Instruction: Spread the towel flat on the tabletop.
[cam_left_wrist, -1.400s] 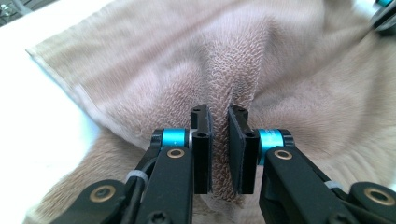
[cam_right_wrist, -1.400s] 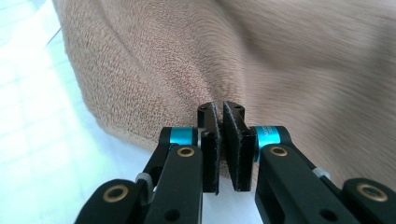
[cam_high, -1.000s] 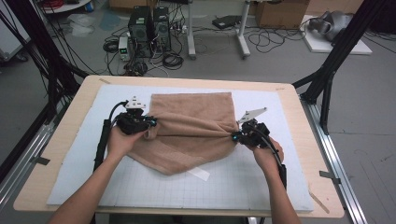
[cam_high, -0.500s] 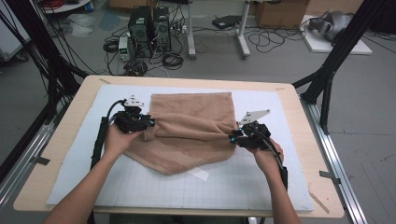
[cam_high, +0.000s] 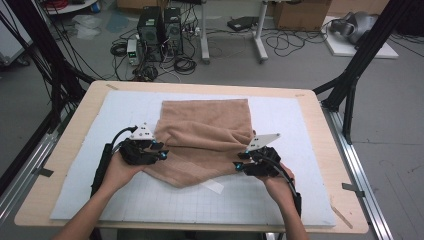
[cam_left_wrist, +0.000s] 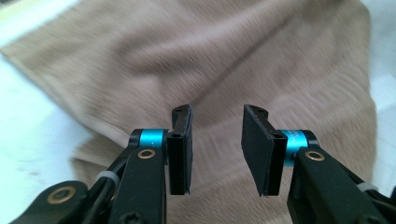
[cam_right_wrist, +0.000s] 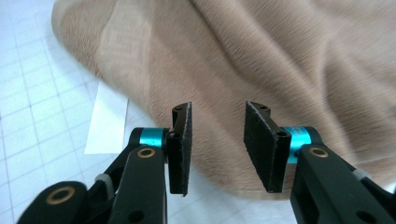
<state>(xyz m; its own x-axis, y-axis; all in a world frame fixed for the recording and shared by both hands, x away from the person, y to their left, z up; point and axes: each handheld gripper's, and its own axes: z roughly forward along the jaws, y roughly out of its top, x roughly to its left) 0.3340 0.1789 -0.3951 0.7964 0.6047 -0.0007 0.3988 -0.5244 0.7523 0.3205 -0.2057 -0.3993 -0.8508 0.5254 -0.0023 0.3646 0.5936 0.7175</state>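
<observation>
Left tool (cam_left_wrist: 215, 154): I see its jaws apart with nothing between them; they have just been opening, and the towel (cam_high: 205, 135) lies past them, let go.
Right tool (cam_right_wrist: 217, 151): the same, released and empty, jaws just opened, over the near right edge of the towel.
White tag (cam_right_wrist: 106, 126): it lies on the mat (cam_high: 300, 125), half under the near towel edge; I keep the pads off it.
Towel: on the mat at the middle of the surface (cam_high: 320, 107), folded over itself, the near part coming to a crooked point, the far edge straight.
Step, as I judge it: take a new hold for the next fold.
How to do it well: I would grasp both sides at equal depth, pinch the edge only, lift together, and keep the fold line straight.
</observation>
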